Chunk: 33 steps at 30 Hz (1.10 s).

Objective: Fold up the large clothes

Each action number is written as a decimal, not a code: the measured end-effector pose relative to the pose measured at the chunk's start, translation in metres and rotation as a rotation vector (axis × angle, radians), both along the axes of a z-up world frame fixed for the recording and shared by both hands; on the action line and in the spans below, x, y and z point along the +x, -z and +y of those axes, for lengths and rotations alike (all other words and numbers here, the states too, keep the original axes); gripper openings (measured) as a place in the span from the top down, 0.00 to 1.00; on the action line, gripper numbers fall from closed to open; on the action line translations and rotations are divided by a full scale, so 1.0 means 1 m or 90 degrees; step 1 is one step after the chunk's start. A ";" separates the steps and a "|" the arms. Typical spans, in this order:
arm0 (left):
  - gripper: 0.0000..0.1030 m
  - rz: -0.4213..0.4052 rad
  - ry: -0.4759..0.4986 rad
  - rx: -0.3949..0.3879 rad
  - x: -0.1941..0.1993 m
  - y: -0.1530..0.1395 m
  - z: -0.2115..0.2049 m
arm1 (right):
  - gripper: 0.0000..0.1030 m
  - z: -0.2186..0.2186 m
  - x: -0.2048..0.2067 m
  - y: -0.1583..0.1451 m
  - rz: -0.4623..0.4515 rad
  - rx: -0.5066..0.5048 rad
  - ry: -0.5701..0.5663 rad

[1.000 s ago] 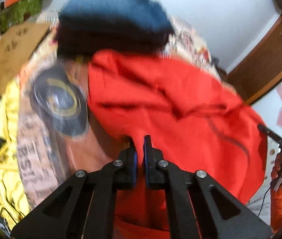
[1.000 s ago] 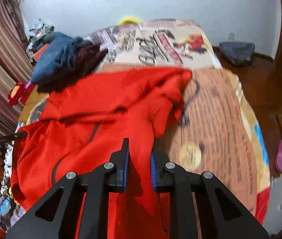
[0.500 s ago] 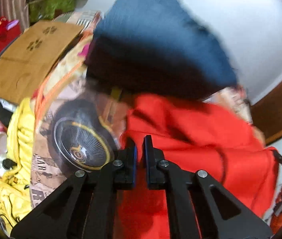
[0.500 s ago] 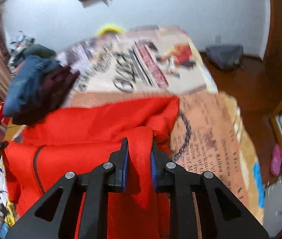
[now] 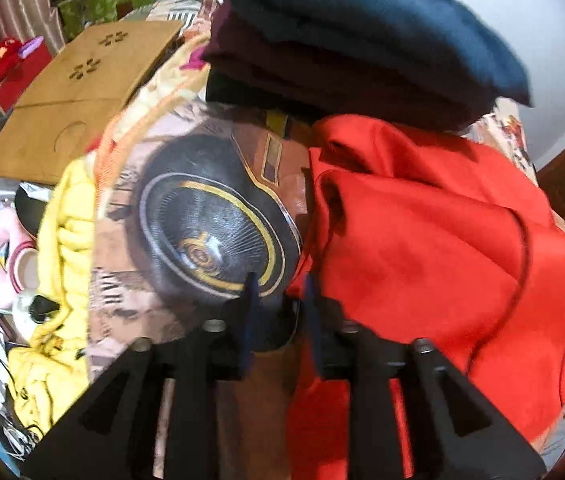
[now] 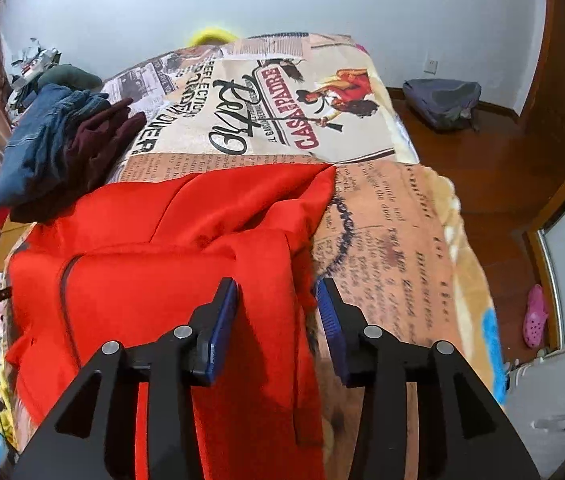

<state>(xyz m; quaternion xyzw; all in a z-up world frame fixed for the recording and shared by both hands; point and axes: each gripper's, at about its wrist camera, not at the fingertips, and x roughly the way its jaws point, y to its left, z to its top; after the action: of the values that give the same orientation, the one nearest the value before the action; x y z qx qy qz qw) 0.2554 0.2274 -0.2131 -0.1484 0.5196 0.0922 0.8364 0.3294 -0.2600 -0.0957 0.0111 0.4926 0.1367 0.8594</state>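
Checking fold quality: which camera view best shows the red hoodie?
The right wrist view: the red hoodie lies spread across the printed bedspread, its dark zipper line visible. The left wrist view shows only one blurred, bunched side.

A bed under a printed blanket (image 6: 394, 216) carries a red garment (image 6: 186, 264) spread flat — and 1 stack of folded dark clothes (image 6: 58, 148) beside it.

Red hoodie (image 6: 170, 280), dark zip line. Bedspread (image 6: 394, 248): beige/tan newsprint text, red "CASA PADRE" lettering far, black-and-yellow spoked wheel print (image 5: 210, 236) seen on left. Far left, folded stack: blue denim (image 6: 38, 140) over maroon garment (image 6: 102, 144). Yellow cloth (image 5: 58, 248) left. Gripper pads (image 6: 222, 320) blue, bodies black.
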 end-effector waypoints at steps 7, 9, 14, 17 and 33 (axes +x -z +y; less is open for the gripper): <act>0.46 -0.026 0.029 -0.015 -0.029 -0.029 -0.008 | 0.38 -0.019 -0.036 -0.024 -0.042 0.015 0.007; 0.44 -0.015 0.034 -0.044 -0.034 -0.026 -0.010 | 0.37 -0.023 -0.042 -0.024 -0.038 0.020 0.011; 0.44 0.021 0.045 -0.108 -0.051 -0.008 -0.022 | 0.37 -0.024 -0.062 -0.009 0.005 0.004 -0.002; 0.44 0.056 0.044 -0.107 -0.058 0.010 -0.031 | 0.37 -0.020 -0.074 0.002 0.026 -0.010 -0.021; 0.90 0.041 0.058 -0.109 -0.069 0.023 -0.066 | 0.58 -0.014 -0.077 0.032 0.043 0.074 -0.011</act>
<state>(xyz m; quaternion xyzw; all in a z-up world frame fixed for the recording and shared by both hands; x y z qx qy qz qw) 0.1861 0.1613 -0.2362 -0.1927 0.5583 0.0139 0.8069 0.2529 -0.2742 -0.1273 0.0612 0.5128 0.1715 0.8390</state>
